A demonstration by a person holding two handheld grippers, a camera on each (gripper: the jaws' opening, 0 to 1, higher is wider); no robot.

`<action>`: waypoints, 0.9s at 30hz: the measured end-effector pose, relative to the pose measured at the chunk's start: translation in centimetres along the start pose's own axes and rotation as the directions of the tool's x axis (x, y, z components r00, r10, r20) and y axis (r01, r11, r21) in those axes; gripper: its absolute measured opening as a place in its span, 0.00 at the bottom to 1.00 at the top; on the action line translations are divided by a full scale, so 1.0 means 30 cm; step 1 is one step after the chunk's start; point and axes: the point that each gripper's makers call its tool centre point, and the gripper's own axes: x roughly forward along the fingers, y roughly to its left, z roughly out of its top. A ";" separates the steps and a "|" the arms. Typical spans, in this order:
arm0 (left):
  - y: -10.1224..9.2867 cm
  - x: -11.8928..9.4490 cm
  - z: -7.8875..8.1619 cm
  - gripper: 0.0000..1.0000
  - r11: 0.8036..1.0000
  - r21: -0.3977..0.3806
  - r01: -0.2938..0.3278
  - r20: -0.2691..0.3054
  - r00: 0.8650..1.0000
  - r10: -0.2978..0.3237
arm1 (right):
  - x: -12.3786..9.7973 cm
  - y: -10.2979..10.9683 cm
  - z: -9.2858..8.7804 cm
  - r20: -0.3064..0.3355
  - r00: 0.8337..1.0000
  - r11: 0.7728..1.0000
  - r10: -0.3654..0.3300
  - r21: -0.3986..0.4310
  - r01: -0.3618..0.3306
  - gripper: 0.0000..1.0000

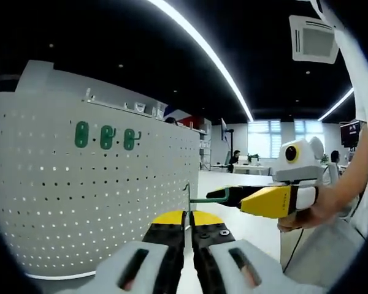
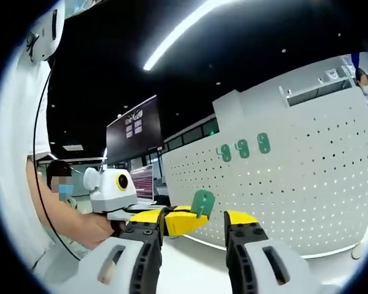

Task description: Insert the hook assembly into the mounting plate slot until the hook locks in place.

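Left gripper view. No brand, label or legible writing is visible on the white perforated metal mounting plate point(image 1: 92, 184), which stands upright. Three green oval hook plates point(image 1: 104, 136) sit in a row on its upper part, side by side. The left tongs point(image 1: 188, 223), black with yellow tips, rise from the bottom with their jaws together, clamped on a thin green wire hook point(image 1: 199, 197) at the plate's right edge. The right tongs point(image 1: 224, 196) enter from the right, lying roughly level, yellow-bodied with black tips pointing at the same hook; the black tips meet its green stem. A person's hand point(image 1: 313, 211) grips the rear of that gripper, forearm running up and to the right. A white worktop point(image 1: 245, 220) spreads below. A square white ceiling vent point(image 1: 313, 38) and long light strips sit overhead.

Right gripper view. The right tongs point(image 2: 196, 236) rise from the bottom with jaws well apart, nothing between them. The left tongs point(image 2: 190, 222) come in from the left, yellow tip closed on a green flat hook piece point(image 2: 203, 202) held just in front of the mounting plate's lower left edge. The three green plates are high on the plate. A dark wall screen point(image 2: 132, 138) carries small pale panels, too small to read. The person's forearm point(image 2: 67, 217) reaches in from the left.
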 end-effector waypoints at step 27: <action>-0.011 -0.007 0.000 0.02 1.000 0.007 0.004 -0.003 1.000 -0.004 | 0.059 -0.006 0.015 0.010 0.999 0.997 -0.034 -0.069 0.035 0.05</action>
